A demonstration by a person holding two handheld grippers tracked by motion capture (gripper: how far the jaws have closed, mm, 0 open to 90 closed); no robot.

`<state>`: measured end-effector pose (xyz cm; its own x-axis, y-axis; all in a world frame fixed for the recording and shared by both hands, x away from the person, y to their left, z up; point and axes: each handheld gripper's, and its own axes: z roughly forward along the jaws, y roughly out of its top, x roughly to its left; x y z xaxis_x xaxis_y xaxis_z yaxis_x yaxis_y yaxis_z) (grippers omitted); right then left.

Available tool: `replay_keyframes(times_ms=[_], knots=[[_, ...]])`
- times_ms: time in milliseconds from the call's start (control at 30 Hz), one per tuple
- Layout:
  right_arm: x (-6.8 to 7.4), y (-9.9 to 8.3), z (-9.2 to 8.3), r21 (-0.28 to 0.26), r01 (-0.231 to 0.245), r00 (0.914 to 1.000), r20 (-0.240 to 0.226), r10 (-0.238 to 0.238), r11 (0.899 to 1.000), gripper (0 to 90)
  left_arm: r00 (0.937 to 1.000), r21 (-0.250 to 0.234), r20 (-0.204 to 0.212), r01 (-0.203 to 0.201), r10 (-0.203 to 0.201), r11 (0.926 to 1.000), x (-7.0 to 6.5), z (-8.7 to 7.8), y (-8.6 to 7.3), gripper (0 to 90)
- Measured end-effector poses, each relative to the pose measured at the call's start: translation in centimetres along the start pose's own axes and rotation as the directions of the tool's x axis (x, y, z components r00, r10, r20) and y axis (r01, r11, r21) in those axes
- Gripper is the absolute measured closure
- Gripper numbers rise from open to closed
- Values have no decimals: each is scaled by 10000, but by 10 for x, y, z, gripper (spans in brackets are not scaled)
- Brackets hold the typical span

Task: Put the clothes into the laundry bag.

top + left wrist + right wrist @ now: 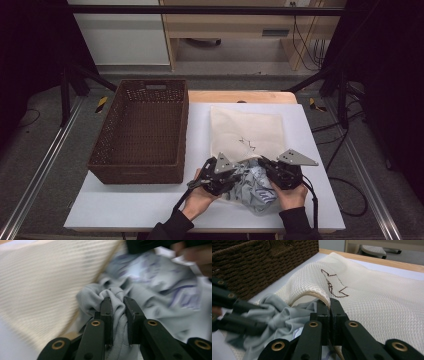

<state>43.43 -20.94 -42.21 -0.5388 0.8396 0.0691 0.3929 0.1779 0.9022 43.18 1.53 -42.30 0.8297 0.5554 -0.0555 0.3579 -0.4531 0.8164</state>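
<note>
1. A person stands at the near edge of a white tabletop (pixel 150 200), holding a black two-fingered gripper in each hand.
2. A crumpled grey garment with purple print (pixel 252 187) lies bunched near the near edge, right of centre, between the two grippers.
3. A cream mesh fabric bag with a dark scribbled mark (pixel 247 132) lies flat beyond the garment, stretching toward the far edge. Its open mouth faces the person.
4. The left gripper (pixel 220 176) has its fingers (pixel 107 312) clamped on a raised fold of the grey garment (pixel 117 315). The cloth bulges up between them, so the garment is held ready to be pushed along.
5. The right gripper (pixel 272 170) has its fingers (pixel 323 312) pressed together on the upper rim of the cream bag (pixel 312 293). The rim arches upward, which keeps the mouth propped open.
6. In the right gripper view, grey cloth (pixel 279 315) sits just under that lifted rim, partly inside the opening, with the left gripper (pixel 242 312) beside it.
7. The arrangement suggests the garment is being stuffed into the bag: one hand holds the opening, the other feeds the cloth. Most of the garment appears to be outside.
8. A dark brown woven rectangular basket (pixel 142 130) stands on the left half of the tabletop, well apart from the hands, with nothing visible inside it.
</note>
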Motion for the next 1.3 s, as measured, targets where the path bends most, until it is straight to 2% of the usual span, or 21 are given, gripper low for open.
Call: replay_keyframes(times_ms=[100, 133, 233, 267, 300, 333, 367, 400, 433, 467, 600, 667, 700, 733, 767, 833, 900, 967, 1100, 1167, 1300], knots=[[2, 1, 0, -37, 85, 9999, -65, -85, 10000, 882, 9988, -167, -74, -489, 488, 9987, -15, 5, 5, 778], [3, 1, 0, -44, 72, 9999, -70, -72, 10000, 882, 9977, -222, -278, -622, 615, 9978, -20, 13, 9, 778], [2, 1, -1, -99, 27, 9999, -129, -28, 9999, 883, 9982, -209, -379, -479, 471, 9986, -20, 24, 12, 771], [2, 1, -1, -107, 24, 9999, -166, -26, 9999, 883, 9935, -139, -957, -637, 620, 9979, -18, 36, 14, 769], [2, 1, -2, -143, 10, 9998, -180, -12, 9999, 882, 9935, -139, -957, -637, 620, 9979, -18, 36, 14, 768], [2, 1, -2, -187, -5, 9998, -212, 1, 9998, 883, 9869, 127, -1516, -534, 547, 9985, -11, 46, 16, 767], [2, 1, -2, -187, -5, 9998, -212, 1, 9998, 883, 9869, 127, -1516, -534, 547, 9985, -11, 46, 16, 764], [2, 2, -3, -201, -12, 9997, -260, 7, 9998, 883, 9778, 562, -2021, -444, 549, 9974, -3, 55, 16, 759], [2, 2, -3, -220, 3, 9997, -252, -8, 9998, 883, 9769, 611, -2083, -350, 471, 9975, 1, 58, 15, 755], [2, 2, -3, -217, -11, 9997, -239, 6, 9998, 883, 9779, 601, -2052, -285, 403, 9978, 4, 60, 14, 747], [0, 0, -2, -70, 6, 10000, -95, -6, 10000, 882, 9744, 686, -2149, -520, 657, 9963, 4, 57, 12, 658], [-1, 0, -1, -32, 24, 10000, -48, -24, 10000, 882, 9773, 550, -2041, -471, 574, 9974, 1, 50, 12, 549], [-1, 0, -1, -20, 27, 10000, 7, -27, 10000, 882, 9822, 390, -1814, -430, 494, 9983, 0, 43, 11, 504], [-1, 0, -1, -20, 27, 10000, 7, -27, 10000, 882, 9822, 390, -1814, -430, 494, 9983, 0, 43, 11, 464], [-1, 0, -2, -24, -2, 10000, 38, 2, 10000, 882, 9873, 214, -1536, -379, 407, 9991, -1, 37, 11, 464], [-2, 0, -2, -20, -53, 10000, 59, 53, 10000, 882, 9951, 39, -962, -211, 214, 9998, -2, 23, 11, 387], [-3, 0, -2, -17, -59, 10000, 77, 59, 10000, 882, 9988, -131, -497, -59, 52, 9999, -4, 13, 11, 328], [-3, 0, -2, -25, -58, 10000, 80, 58, 10000, 881, 9996, -214, -265, 63, -69, 9998, -8, 8, 10, 296], [-2, -1, -1, -9, -26, 10000, 85, 26, 10000, 881, 9988, 241, -337, -346, 354, 9991, -16, 21, 5, 247], [-2, -1, 0, 20, -21, 10000, 67, 21, 10000, 881, 9984, 396, -404, -384, 400, 9985, -18, 32, 2, 240], [-2, -1, 1, 69, -38, 10000, 23, 38, 10000, 882, 9948, 604, -862, -498, 549, 9969, -22, 50, 1, 261]])
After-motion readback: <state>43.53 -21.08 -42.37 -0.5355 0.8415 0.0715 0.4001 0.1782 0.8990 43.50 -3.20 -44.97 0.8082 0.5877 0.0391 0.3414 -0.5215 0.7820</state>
